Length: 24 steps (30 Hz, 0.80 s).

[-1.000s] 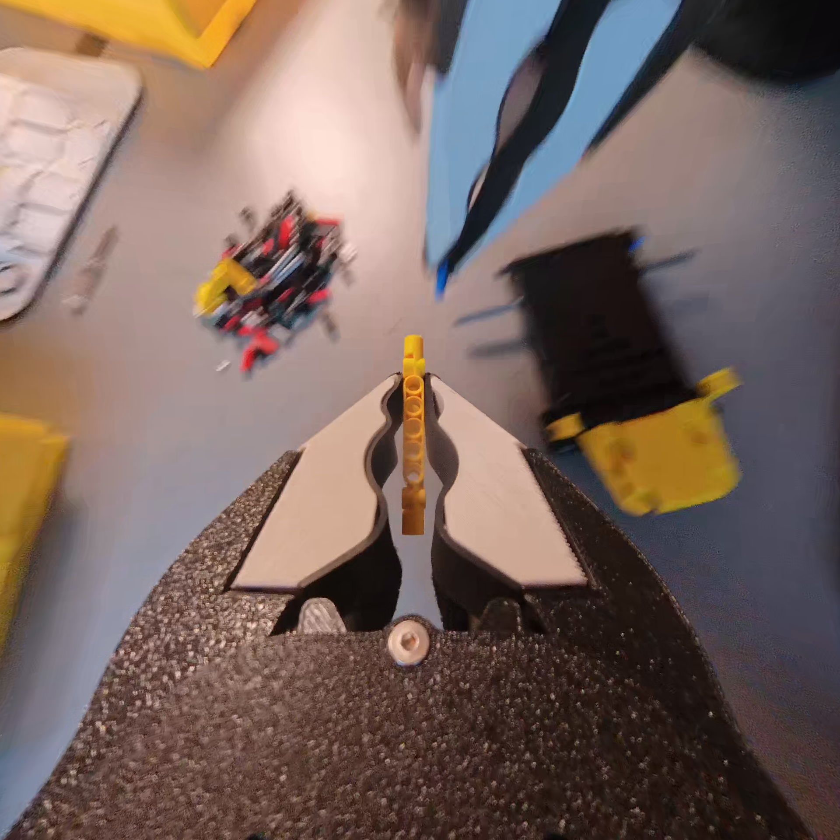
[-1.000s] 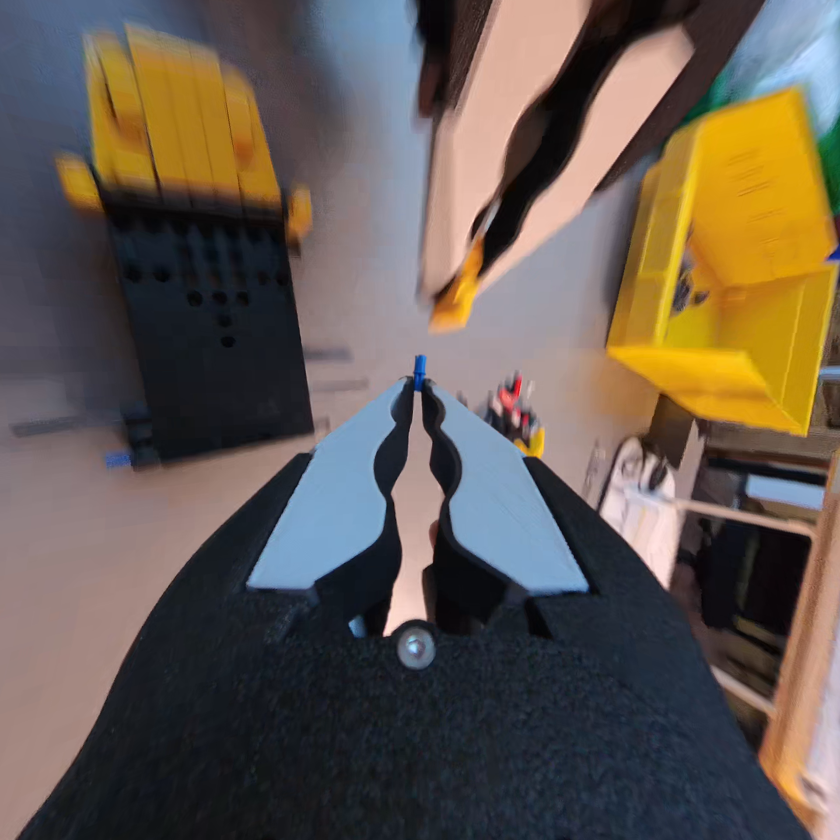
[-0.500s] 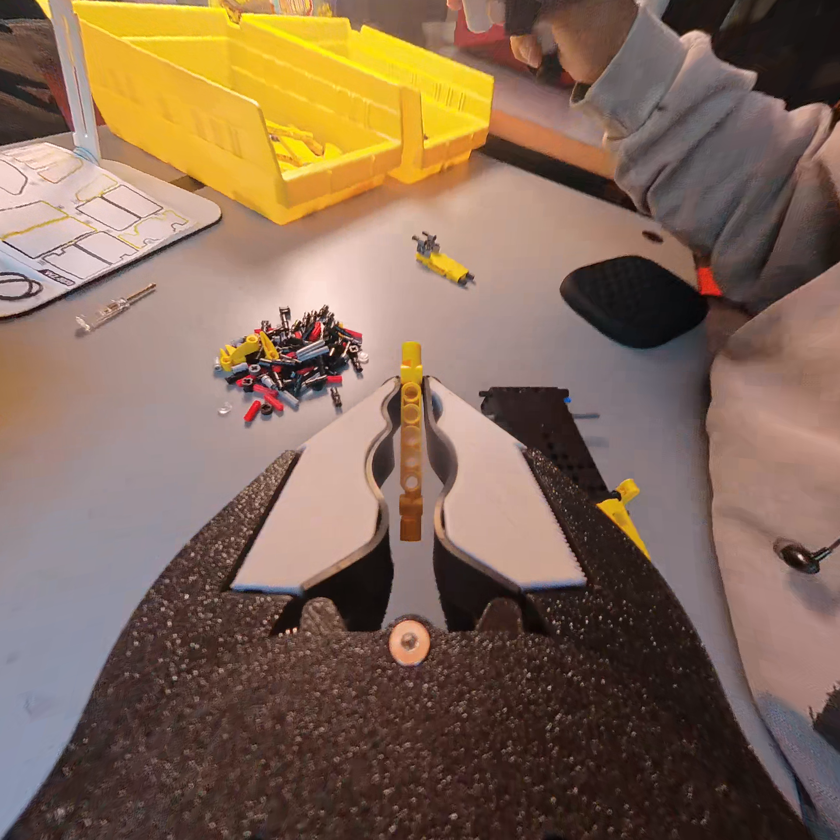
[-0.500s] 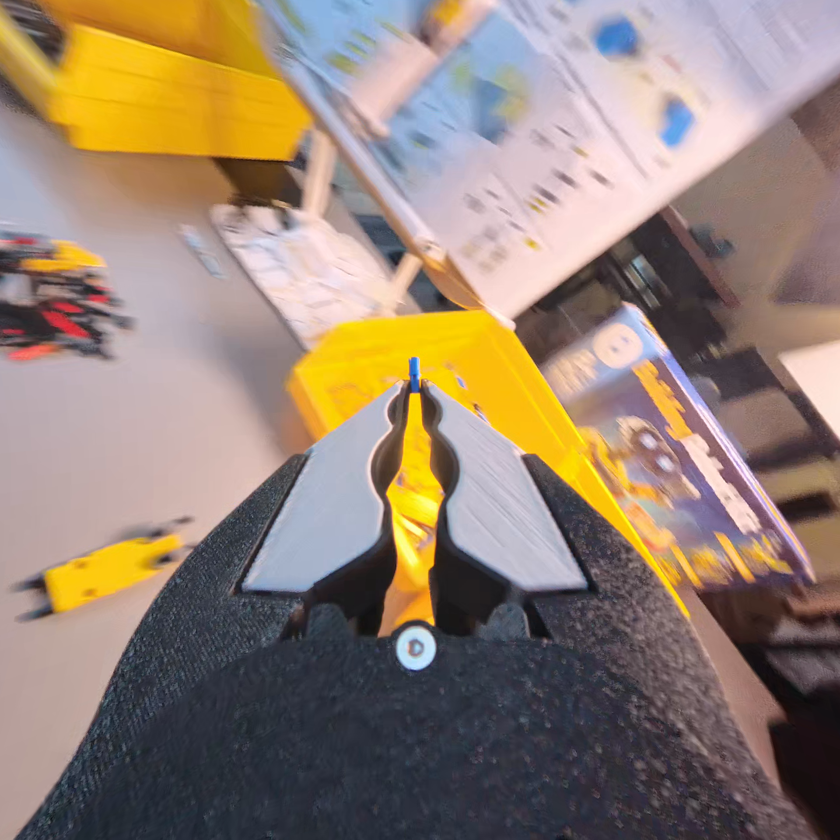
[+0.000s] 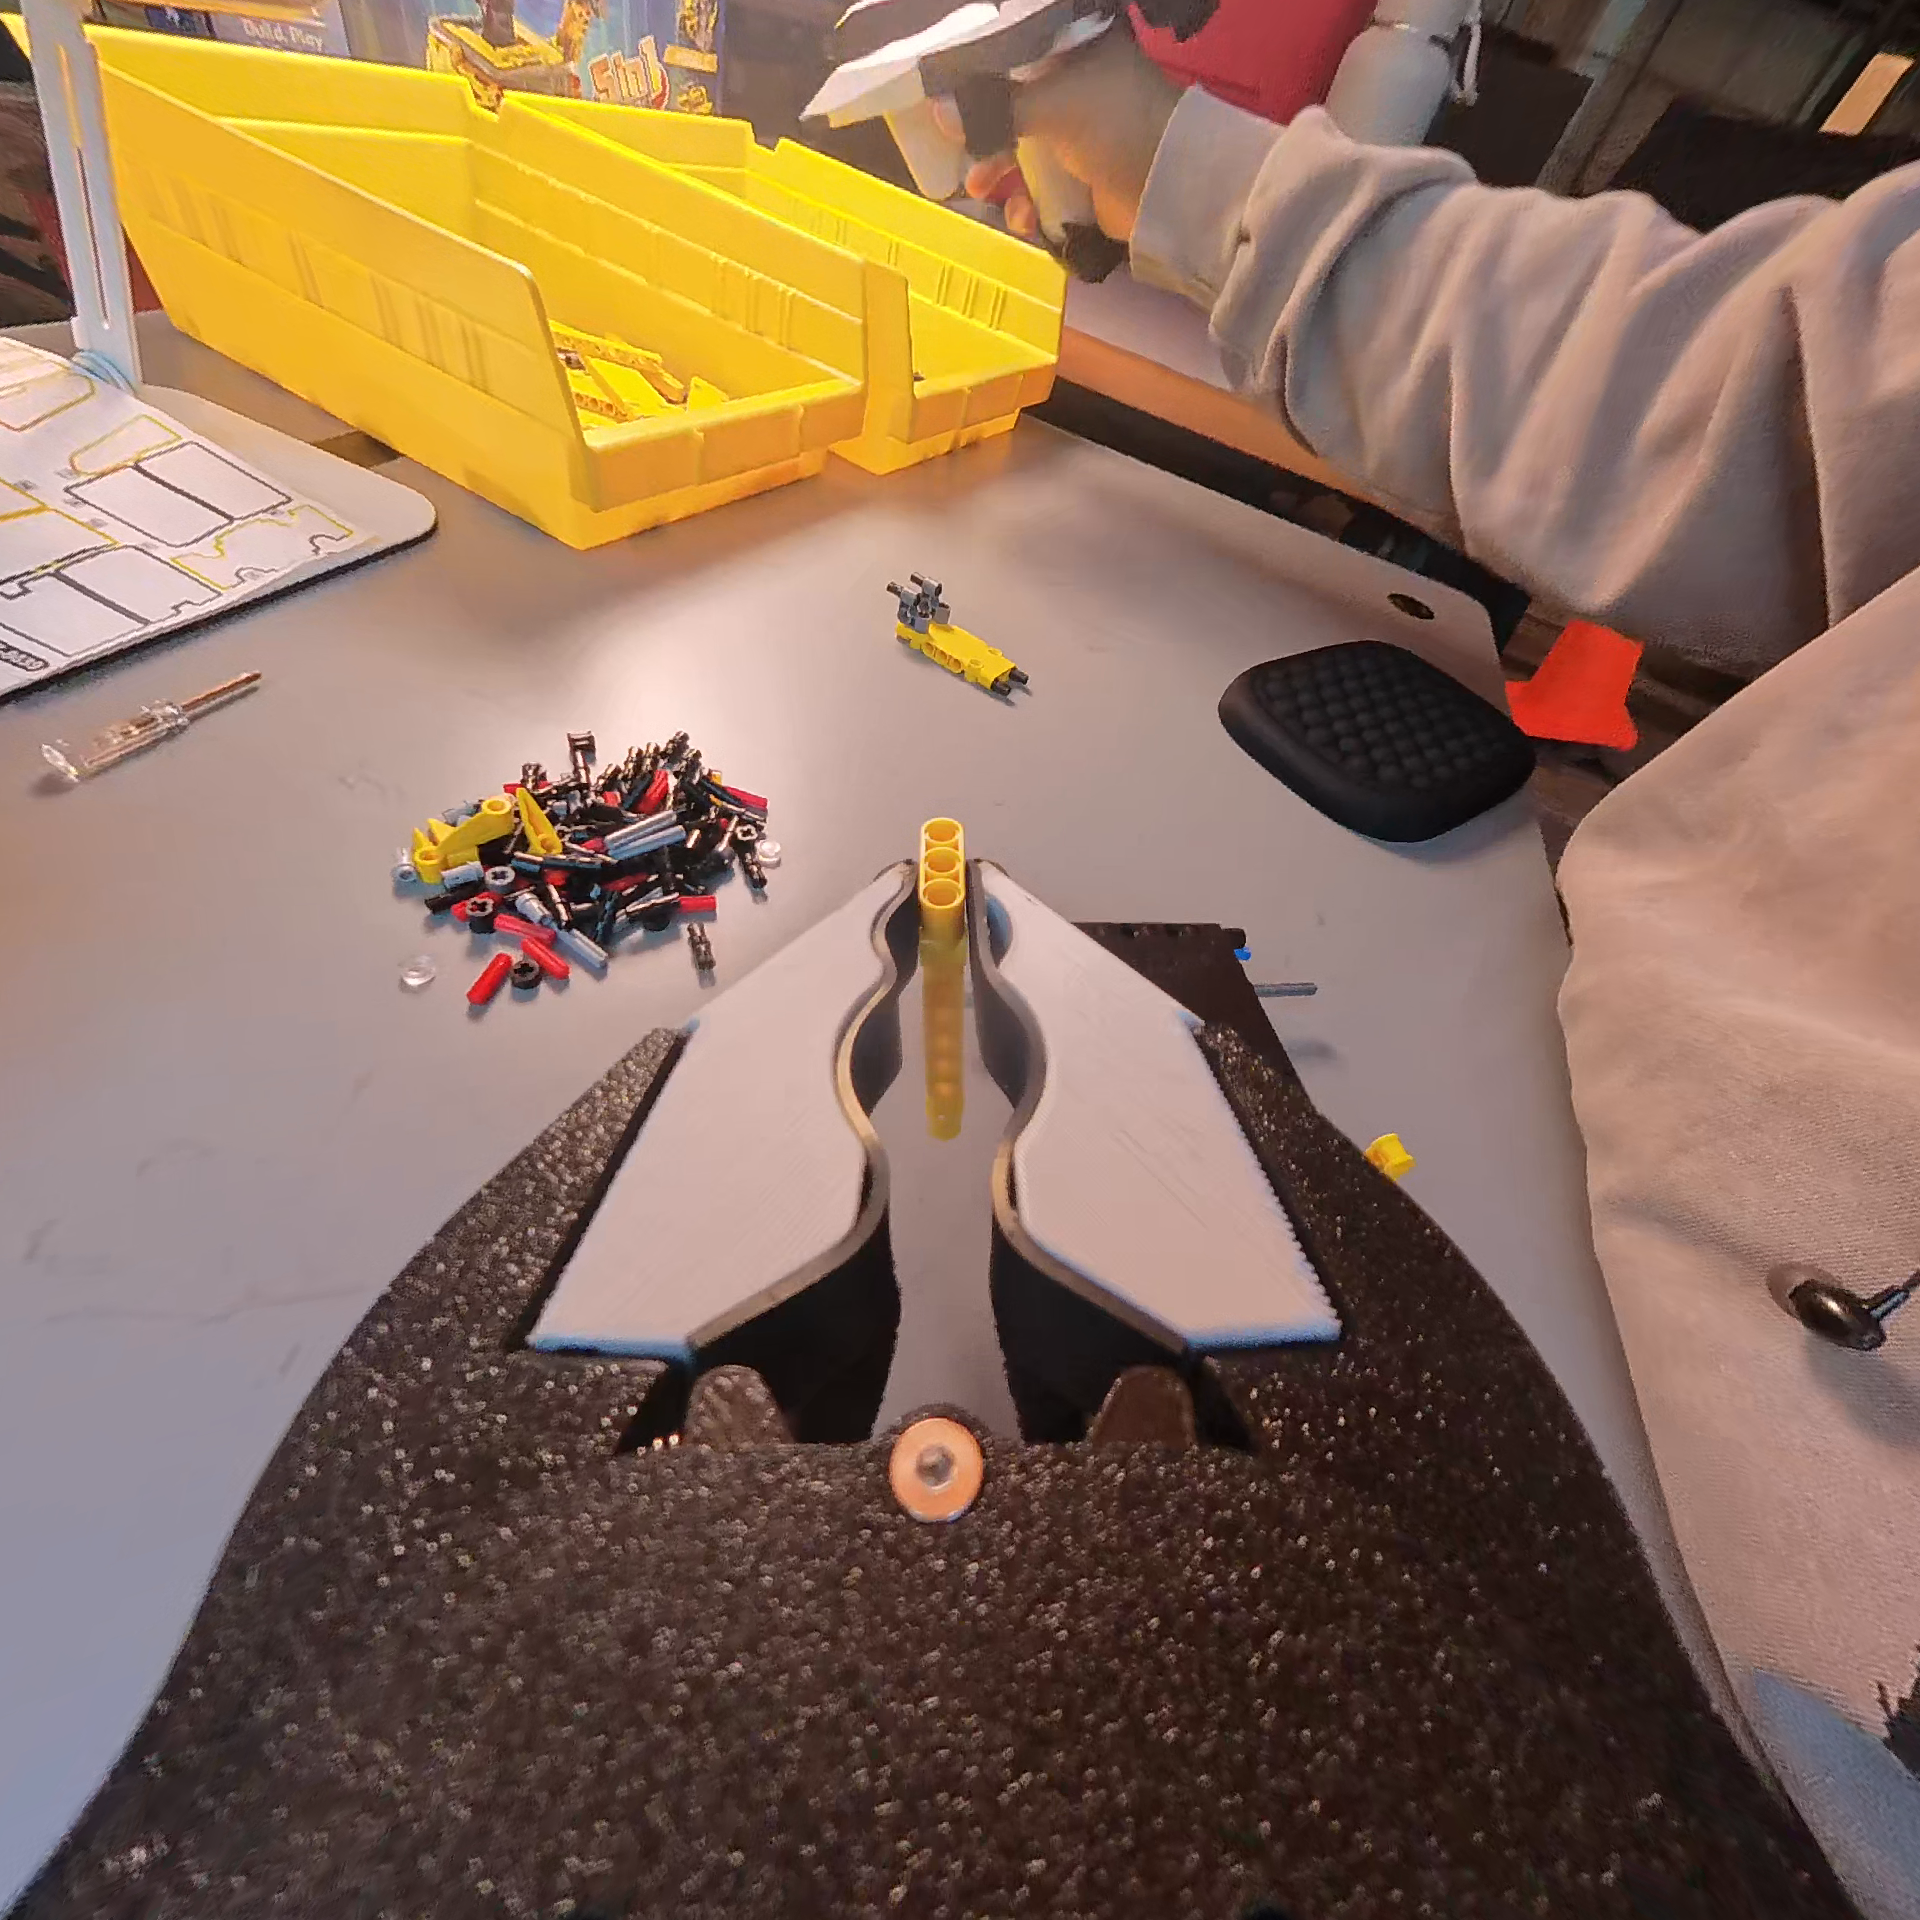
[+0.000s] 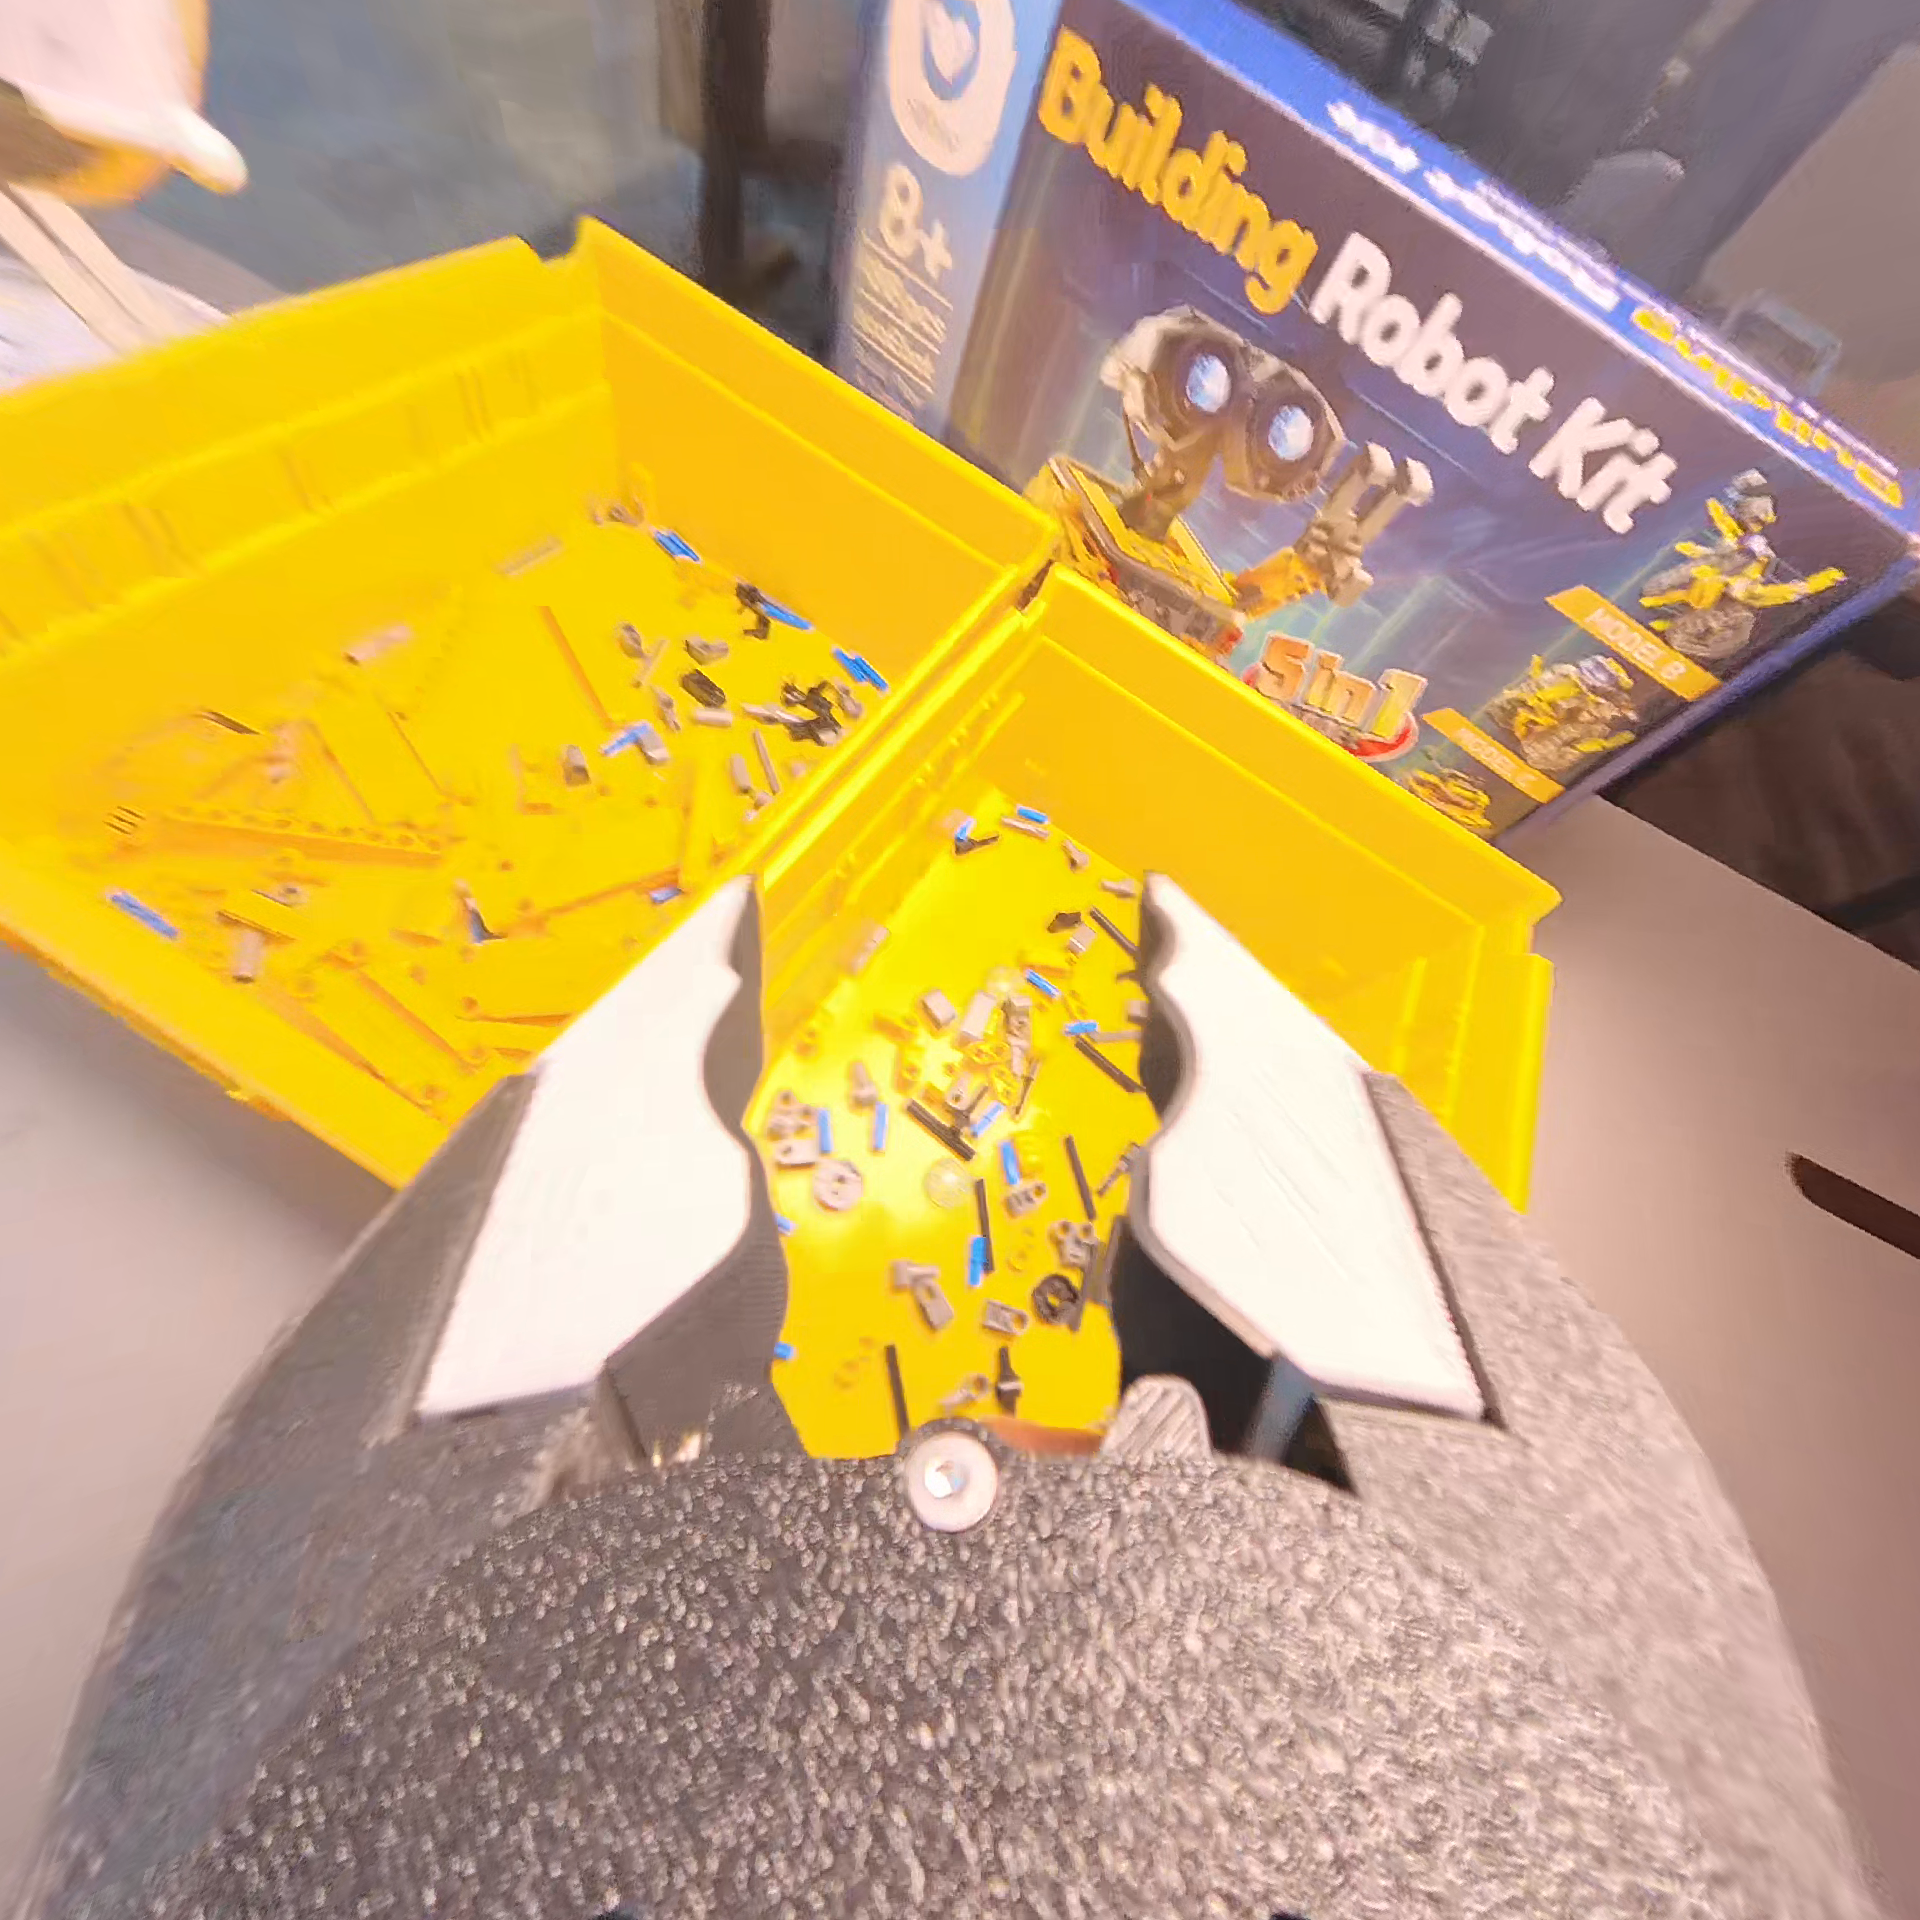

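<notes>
My left gripper [image 5: 943, 883] is shut on a long yellow beam with holes [image 5: 942, 997], held above the grey table [image 5: 208, 1091]. A pile of small red, black and yellow parts [image 5: 592, 857] lies just ahead to the left. A black plate with yellow ends [image 5: 1195, 961] lies under the right finger. My right gripper [image 6: 951, 914] is open and empty over the right yellow bin [image 6: 1351, 883], which holds several small blue, grey and black parts [image 6: 987, 1122]. The right gripper also shows far off in the left wrist view [image 5: 935, 94], held by a hand in a grey sleeve.
Two yellow bins [image 5: 520, 343] stand at the back of the table. A small yellow assembly [image 5: 956, 649], a black pad [image 5: 1371, 738], a clear-handled tool [image 5: 145, 722] and a printed sheet [image 5: 156, 520] lie around. A dark kit box [image 6: 1403, 416] stands behind the bins. The tips of one gripper are about 55 cm away from the tips of the other. The small yellow assembly [image 5: 956, 649] is about 25 cm from my left fingertips.
My right gripper swung over the right bin and opened; the small blue pin it held is gone from its tips. My left gripper stayed shut on the yellow beam and tilted up.
</notes>
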{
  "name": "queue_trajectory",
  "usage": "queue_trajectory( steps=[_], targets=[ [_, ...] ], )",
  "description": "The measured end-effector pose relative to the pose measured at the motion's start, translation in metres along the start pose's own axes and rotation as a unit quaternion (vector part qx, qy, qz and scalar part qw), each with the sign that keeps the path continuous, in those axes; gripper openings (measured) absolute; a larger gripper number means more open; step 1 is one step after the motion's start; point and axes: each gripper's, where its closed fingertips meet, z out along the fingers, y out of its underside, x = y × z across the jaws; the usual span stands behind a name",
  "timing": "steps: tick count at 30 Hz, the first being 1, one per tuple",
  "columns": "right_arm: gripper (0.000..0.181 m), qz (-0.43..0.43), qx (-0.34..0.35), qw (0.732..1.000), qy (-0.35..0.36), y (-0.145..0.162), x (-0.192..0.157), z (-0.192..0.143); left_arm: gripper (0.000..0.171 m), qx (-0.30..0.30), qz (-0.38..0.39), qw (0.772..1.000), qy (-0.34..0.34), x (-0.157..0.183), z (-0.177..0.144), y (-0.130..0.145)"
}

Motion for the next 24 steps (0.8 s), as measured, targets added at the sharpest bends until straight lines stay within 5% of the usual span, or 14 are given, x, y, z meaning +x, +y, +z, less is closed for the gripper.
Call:
queue_trajectory(
  steps=[2,4,9,12,16,20,24],
  targets=[
    [0.097,0.003,0.030,0.999,-0.042,-0.015,-0.031,-0.010,0.007,0.014,-0.012,1.000,0.013,0.001,0.000,-0.005],
    [0.103,-0.022,0.069,0.994,-0.082,-0.031,-0.072,-0.025,0.007,0.031,-0.027,0.999,0.026,0.002,0.001,-0.009],
    [0.074,-0.067,0.149,0.955,-0.246,-0.059,-0.221,-0.080,0.007,0.085,-0.064,0.992,0.067,0.009,-0.001,-0.022],
    [0.036,-0.107,0.179,0.909,-0.360,-0.056,-0.326,-0.118,0.007,0.112,-0.085,0.986,0.086,0.013,-0.003,-0.030],
    [0.040,-0.126,0.164,0.859,-0.469,-0.036,-0.440,-0.147,0.007,0.141,-0.091,0.979,0.114,0.023,-0.006,-0.038],
    [0.038,-0.116,0.170,0.820,-0.534,-0.034,-0.500,-0.165,0.007,0.174,-0.046,0.970,0.165,0.045,-0.014,-0.046],
    [0.012,-0.138,0.197,0.813,-0.530,-0.043,-0.516,-0.176,0.007,0.175,0.007,0.969,0.172,0.057,-0.016,-0.044]
  ],
)
